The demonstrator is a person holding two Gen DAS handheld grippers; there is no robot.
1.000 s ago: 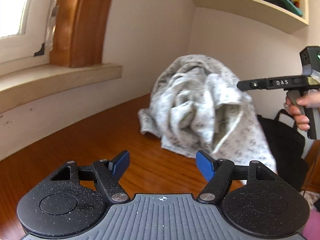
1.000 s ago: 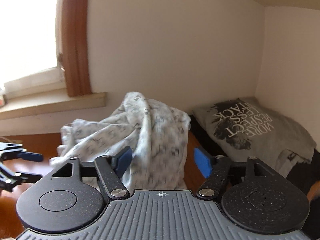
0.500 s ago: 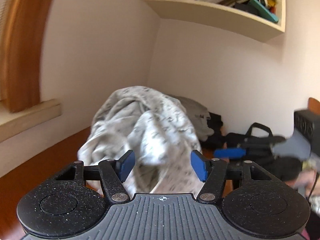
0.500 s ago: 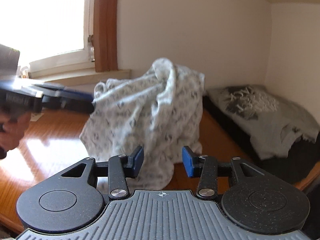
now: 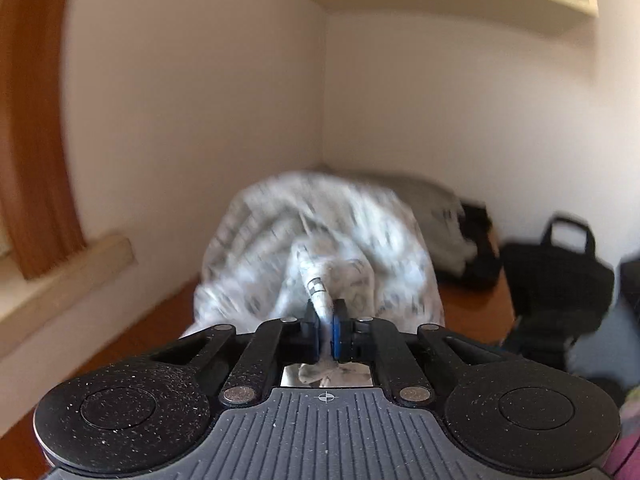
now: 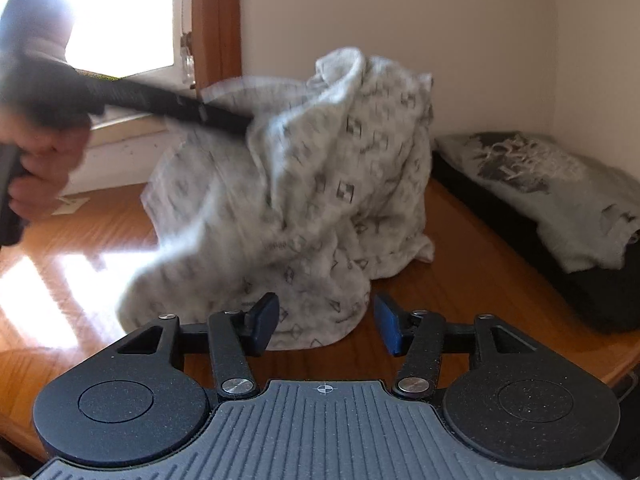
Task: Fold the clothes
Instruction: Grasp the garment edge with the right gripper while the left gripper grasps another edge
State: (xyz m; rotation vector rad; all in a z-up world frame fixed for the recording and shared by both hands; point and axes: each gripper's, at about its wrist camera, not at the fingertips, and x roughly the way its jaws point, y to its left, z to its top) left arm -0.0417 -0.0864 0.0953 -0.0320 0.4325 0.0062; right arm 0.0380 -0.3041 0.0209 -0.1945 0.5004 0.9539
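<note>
— Left gripper [image 5: 325, 330] has its two blue pads pressed together on a twisted fold of the patterned garment [image 5: 316, 248]. Do you see it so as well?

— Yes. In the left wrist view the pinched fold goes up toward 12 o'clock and the rest of the cloth hangs in a crumpled mound over the wooden table [image 6: 472, 280]. The right gripper [image 6: 326, 322] is different: its jaws stand wide apart and hold nothing, with the lower hem of the garment just beyond them at about 11 o'clock.

— So what makes this step go well?

— My judgement is that the cloth must first be opened flat, since it is bunched and no edge is straight. The left grip is on a rope of several layers, so a hard pull could drag the whole heap. Better to lift slowly, and let the right gripper take a single free edge or corner, not a thick bundle.

— Which edge?

— That is hard to say; the picture is blurred, and I cannot tell if the low part is a hem or a sleeve.

— And the folded grey T-shirt [image 6: 536, 172] at 2 o'clock?

— It lies on a dark pile well apart. Keep the swinging cloth away from it.
</note>
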